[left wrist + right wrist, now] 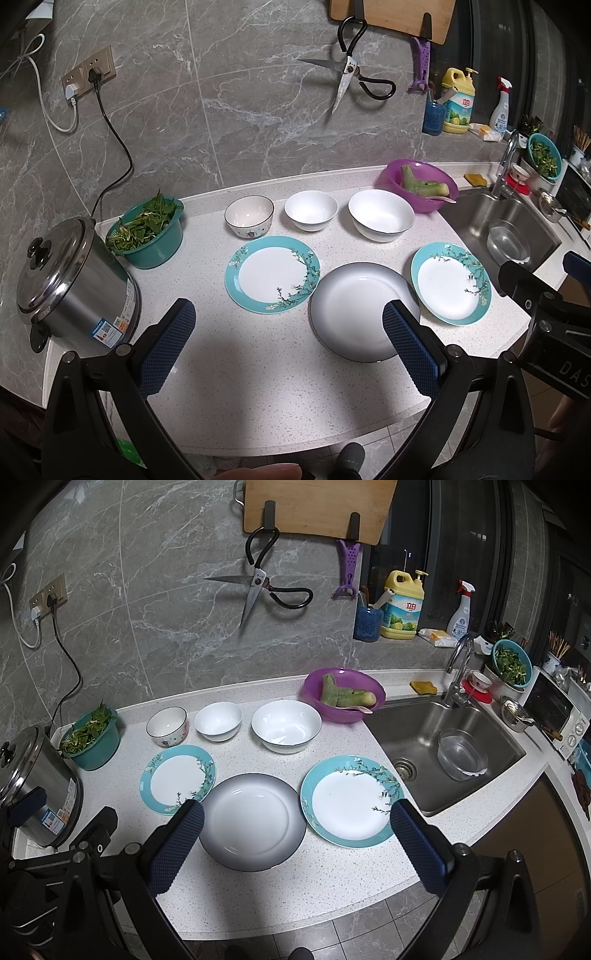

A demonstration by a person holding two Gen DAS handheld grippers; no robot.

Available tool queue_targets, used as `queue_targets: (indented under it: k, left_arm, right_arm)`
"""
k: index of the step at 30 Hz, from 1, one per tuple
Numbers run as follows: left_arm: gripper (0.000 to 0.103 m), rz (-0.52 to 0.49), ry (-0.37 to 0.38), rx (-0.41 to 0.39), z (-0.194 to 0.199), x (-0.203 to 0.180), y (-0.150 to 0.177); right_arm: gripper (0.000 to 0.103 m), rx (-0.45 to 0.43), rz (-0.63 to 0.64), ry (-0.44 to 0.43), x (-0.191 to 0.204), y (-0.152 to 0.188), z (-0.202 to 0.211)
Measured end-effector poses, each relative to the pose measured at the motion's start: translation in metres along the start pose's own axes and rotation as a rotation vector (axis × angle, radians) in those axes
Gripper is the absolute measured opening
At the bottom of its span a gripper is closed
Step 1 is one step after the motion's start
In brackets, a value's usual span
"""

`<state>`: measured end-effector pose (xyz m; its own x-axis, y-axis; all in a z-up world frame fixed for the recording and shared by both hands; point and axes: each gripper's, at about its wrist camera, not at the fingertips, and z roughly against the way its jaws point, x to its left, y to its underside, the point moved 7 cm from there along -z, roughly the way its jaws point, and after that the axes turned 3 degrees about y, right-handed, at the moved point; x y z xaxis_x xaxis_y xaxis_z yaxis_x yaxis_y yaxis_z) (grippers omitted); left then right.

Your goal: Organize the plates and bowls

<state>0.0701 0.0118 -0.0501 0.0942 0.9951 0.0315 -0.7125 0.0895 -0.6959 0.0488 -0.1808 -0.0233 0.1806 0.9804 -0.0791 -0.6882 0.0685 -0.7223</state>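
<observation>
Three plates lie in a row on the white counter (240, 369): a left teal-rimmed plate (272, 274) (177, 778), a middle grey-rimmed plate (360, 310) (253, 821), and a right teal-rimmed plate (450, 282) (351, 800). Behind them stand a small dark-rimmed bowl (249, 215) (167, 725), a small white bowl (311, 209) (218, 720) and a larger white bowl (380, 215) (286, 725). My left gripper (288, 321) is open and empty above the counter's front. My right gripper (295, 812) is open and empty over the middle plate.
A steel cooker (70, 280) and a teal basin of greens (147, 232) stand at the left. A purple bowl with vegetables (421, 184) sits by the sink (443, 746), which holds a clear bowl (461, 755). Scissors (347, 81) hang on the wall.
</observation>
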Motion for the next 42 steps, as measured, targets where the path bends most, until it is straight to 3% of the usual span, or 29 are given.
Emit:
queue_targets:
  k: [42]
  left_arm:
    - [0.103,-0.001,0.002,0.005,-0.005,0.0012,0.0053]
  right_arm:
    - [0.103,0.004,0.002,0.003,-0.0004,-0.0001,0.0021]
